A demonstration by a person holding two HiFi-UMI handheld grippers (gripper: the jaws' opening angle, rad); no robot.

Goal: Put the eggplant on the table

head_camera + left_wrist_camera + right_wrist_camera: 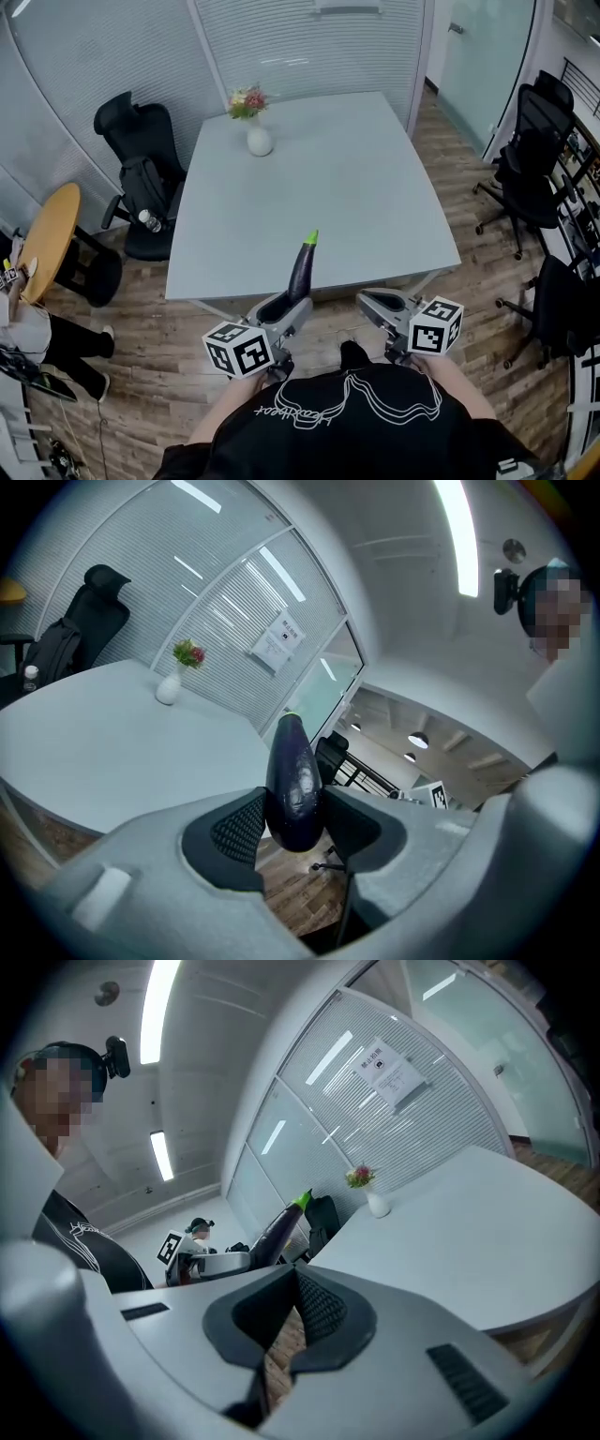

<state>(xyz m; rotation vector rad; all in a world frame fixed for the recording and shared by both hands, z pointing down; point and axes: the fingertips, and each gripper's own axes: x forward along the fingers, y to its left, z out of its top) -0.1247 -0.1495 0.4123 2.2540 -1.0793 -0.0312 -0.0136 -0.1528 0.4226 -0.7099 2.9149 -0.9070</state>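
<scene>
Head view: at lower centre the left gripper (291, 305) clamps the eggplant (303, 265) by its thick base, green tip up, just short of the table (375, 216) edge. The right gripper (373, 302) is beside it.

Left gripper view: at centre frame, both pads pinch the bulb. The glossy skin looks slippery and bruisable, so this thick-end hold seems right.

Right gripper view: its 2 jaws are closed with nothing between them. The eggplant shows at centre left.

The dark purple eggplant (295, 785) between the left gripper's (293, 825) jaws has a smooth, glossy skin that catches bright glints. The black pads (239, 829) on either side of it are matt with a fine cross-hatched texture, set in a matt grey plastic shell. Ahead of the claw, the pale grey rectangular table (319, 187) looks smooth with a dull sheen. Below the claw, the brown plank floor (169, 366) shows wood grain.
</scene>
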